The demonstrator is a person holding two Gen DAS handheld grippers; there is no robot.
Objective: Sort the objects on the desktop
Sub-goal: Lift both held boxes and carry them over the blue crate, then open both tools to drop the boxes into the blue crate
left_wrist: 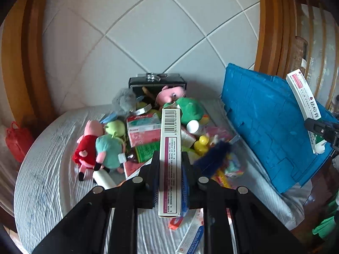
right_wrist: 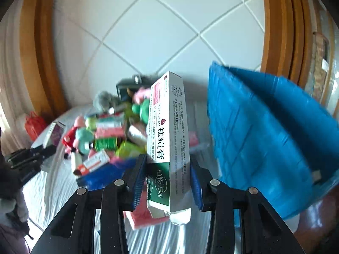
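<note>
My left gripper is shut on a long white and maroon box with a barcode, held above the table. My right gripper is shut on a white and green toothpaste box, also held in the air; this box and gripper show at the far right of the left wrist view. The left gripper and its box show at the left of the right wrist view. A pile of toys and boxes lies on the round table below.
A tilted blue plastic crate stands on the table's right side, also in the right wrist view. A black open case sits behind the pile. Plush pigs, yellow ducks, a red bag at the left.
</note>
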